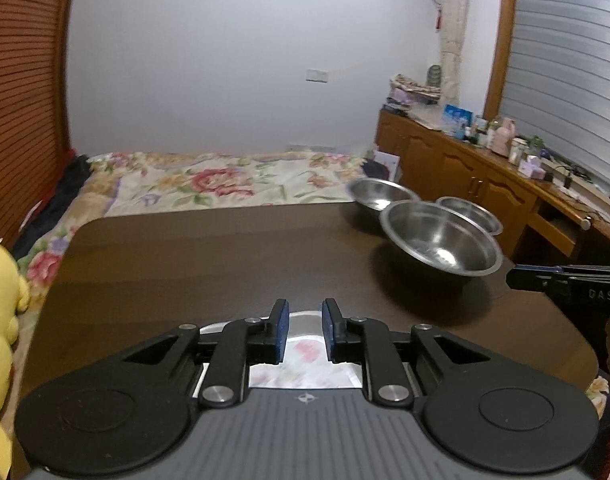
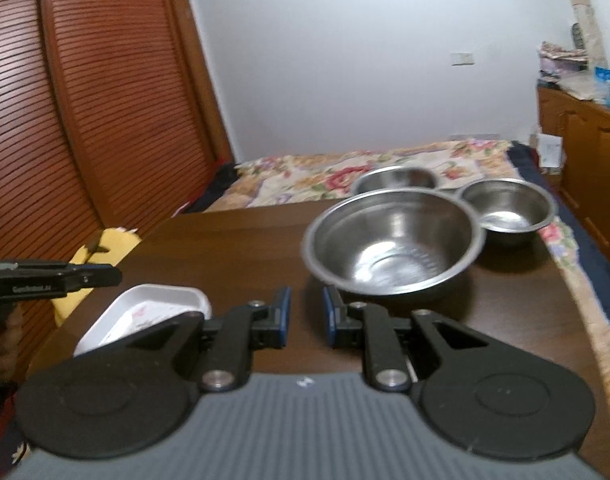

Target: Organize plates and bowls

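A dark wooden tabletop (image 2: pixel 485 312) stands in a bedroom, with a floral bed (image 1: pixel 209 180) beyond its far edge. Three steel bowls sit grouped toward the tabletop's far right: a large bowl (image 2: pixel 393 240) nearest, a smaller bowl (image 2: pixel 505 210) just beside it on the right, and another bowl (image 2: pixel 395 180) behind it at the far edge. A white rectangular plate (image 2: pixel 145 310) with a faint pink print lies at the near left, its long axis running roughly away from the viewer in the right wrist view. The right claw (image 2: pixel 305 316) hovers above the tabletop, its blue-padded jaws parted with a gap between them and holding nothing; the large bowl lies straight ahead and slightly right of it, its near rim close to the fingertips. The left claw (image 1: pixel 303 330) is likewise parted and empty, poised directly over the plate's far end. Judging from this, the right hand is nearer the bowls and the left nearer the plate; the large bowl's near rim looks the likeliest next grasp.
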The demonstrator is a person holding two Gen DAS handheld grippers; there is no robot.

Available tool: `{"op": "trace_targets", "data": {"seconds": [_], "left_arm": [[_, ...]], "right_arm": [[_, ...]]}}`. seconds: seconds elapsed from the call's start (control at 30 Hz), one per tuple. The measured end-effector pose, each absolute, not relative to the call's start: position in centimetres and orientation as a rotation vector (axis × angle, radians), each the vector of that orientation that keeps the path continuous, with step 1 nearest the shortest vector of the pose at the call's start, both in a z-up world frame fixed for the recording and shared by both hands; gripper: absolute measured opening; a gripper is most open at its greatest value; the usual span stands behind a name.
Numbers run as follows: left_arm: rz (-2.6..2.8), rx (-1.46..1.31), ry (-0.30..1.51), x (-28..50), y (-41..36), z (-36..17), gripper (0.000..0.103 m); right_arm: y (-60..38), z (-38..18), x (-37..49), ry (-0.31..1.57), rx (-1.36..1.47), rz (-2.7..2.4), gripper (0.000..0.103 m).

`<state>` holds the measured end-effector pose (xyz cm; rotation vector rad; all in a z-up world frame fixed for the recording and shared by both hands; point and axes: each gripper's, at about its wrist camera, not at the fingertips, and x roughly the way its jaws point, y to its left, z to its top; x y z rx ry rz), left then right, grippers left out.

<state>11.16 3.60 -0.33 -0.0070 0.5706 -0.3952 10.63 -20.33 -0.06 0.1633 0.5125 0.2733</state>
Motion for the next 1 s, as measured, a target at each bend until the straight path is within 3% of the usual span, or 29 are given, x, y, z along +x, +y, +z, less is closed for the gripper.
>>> {"op": "trace_targets", "data": {"seconds": [0.17,0.33,0.6,0.77,1.0], "left_arm": [[-0.433,0.011,0.554,12.0,1.4,0.3,0.026],[-0.466,0.029,0.528,12.7,-0.7,1.0,0.041],[-0.510,0.061,0.532,14.3,-3.8,0.9,0.046],[-0.516,0.081,0.532,15.2,-5.5,0.6,0.056],[-0.534,0.079,0.558,17.1,-8.0,-0.4,0.059]], "right_arm": [[-21.8,0.0,10.8,0.498,0.160,0.231,0.020],[-23.0,0.1,11.1,0.481,0.149,0.196,0.027],[-25.3,-1.0,12.5,0.473,0.177,0.138,0.035],[-26.8,-1.4,13.3,0.466,0.208,0.113,0.053],[-27.8,-2.0,14.9,0.472,0.220,0.092,0.053]]}}
